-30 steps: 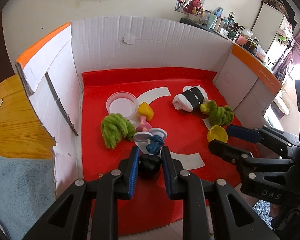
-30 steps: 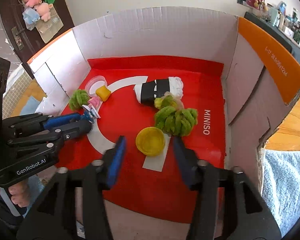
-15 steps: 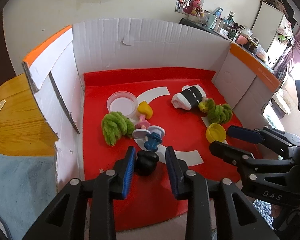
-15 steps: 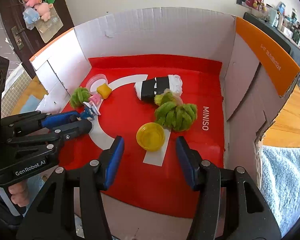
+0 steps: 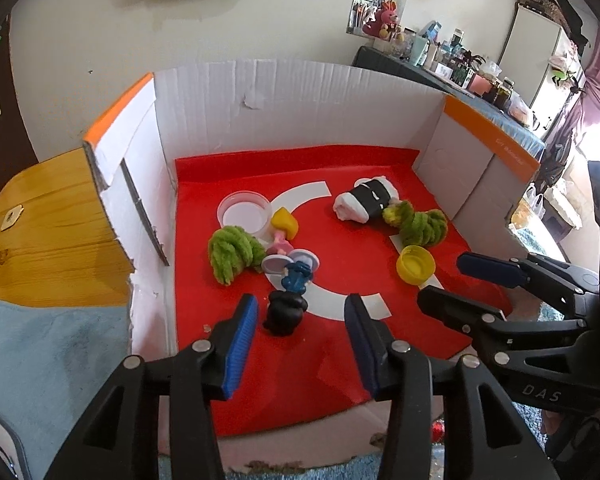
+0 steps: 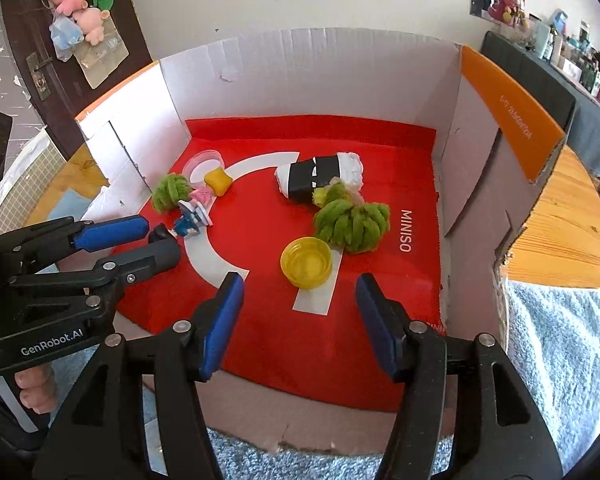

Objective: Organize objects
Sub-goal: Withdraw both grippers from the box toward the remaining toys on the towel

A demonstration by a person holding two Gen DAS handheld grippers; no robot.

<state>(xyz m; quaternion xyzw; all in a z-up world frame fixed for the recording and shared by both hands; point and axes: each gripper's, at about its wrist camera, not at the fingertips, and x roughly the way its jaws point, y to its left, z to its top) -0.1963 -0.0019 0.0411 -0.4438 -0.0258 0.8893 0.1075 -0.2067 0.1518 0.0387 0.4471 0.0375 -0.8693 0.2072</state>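
- Now we see our left gripper point(image 5: 300, 316) with its jaws released; they have just been opening, and the small black figure point(image 5: 285, 312) stands between the blue pads point(image 5: 242, 344) without either pad pressing on it.
- We find that black figure on the red mat point(image 5: 340, 364), near the mat's front left, just in front of a small blue figure point(image 5: 297, 276).
- Our right gripper point(image 6: 300, 304) also has its jaws apart and has just been spreading them a little wider; nothing sits between its pads, and the yellow cap point(image 6: 306, 263) lies on the mat just ahead of them.
- Behind the cap we see a green fuzzy bundle point(image 6: 352, 222) touching a white roll with a black band point(image 6: 320, 176).
- Toward the left wall of the cardboard box point(image 5: 284, 108) we see a second green fuzzy bundle point(image 5: 232, 254), a clear round lid point(image 5: 244, 216), a yellow block point(image 5: 285, 222) and a pink figure point(image 5: 280, 245) close together.
- We can see fingers of the person's hand point(image 6: 36, 392) under the left gripper's handle in the right wrist view.
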